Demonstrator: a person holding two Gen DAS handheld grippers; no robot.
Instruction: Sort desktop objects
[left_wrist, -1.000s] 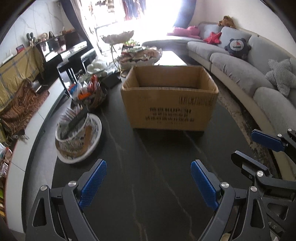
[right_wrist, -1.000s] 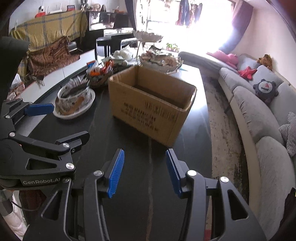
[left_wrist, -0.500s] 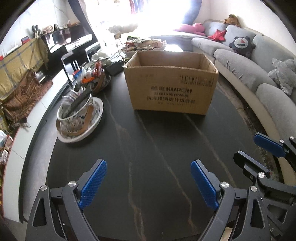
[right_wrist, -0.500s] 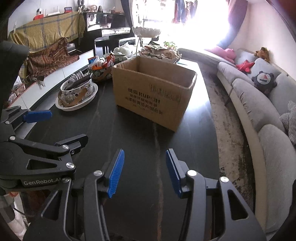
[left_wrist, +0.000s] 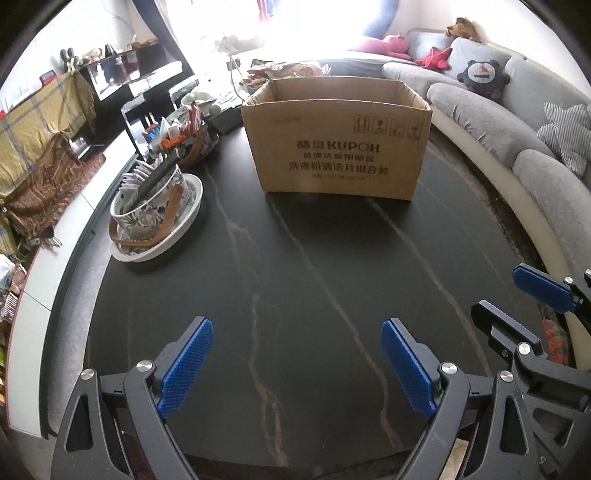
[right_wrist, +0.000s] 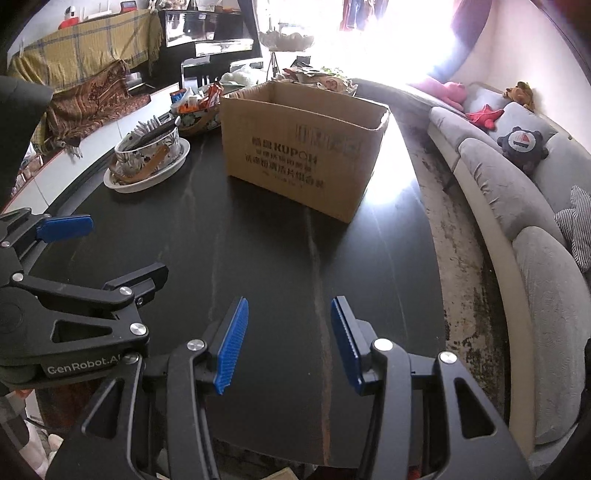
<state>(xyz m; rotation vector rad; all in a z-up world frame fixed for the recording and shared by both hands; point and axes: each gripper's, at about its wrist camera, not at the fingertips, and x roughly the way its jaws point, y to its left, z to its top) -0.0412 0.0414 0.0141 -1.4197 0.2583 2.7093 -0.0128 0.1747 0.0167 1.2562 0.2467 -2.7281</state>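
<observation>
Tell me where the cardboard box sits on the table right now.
The cardboard box stands open-topped at the far middle of the dark table, ahead of both grippers in both wrist views. The patterned bowl on its plate sits to its left.

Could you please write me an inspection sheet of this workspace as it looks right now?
Surface: dark veined table, bare in the near half.
Job's things: open cardboard box, upright, mid-table; inside hidden.
Clutter: floral bowl of packets on a white plate; snack basket behind it.
Grippers: left gripper wide open and empty; right gripper narrower, also empty.
Cables: nothing seen.
Surroundings: grey sofa with cushions; covered piano.
</observation>
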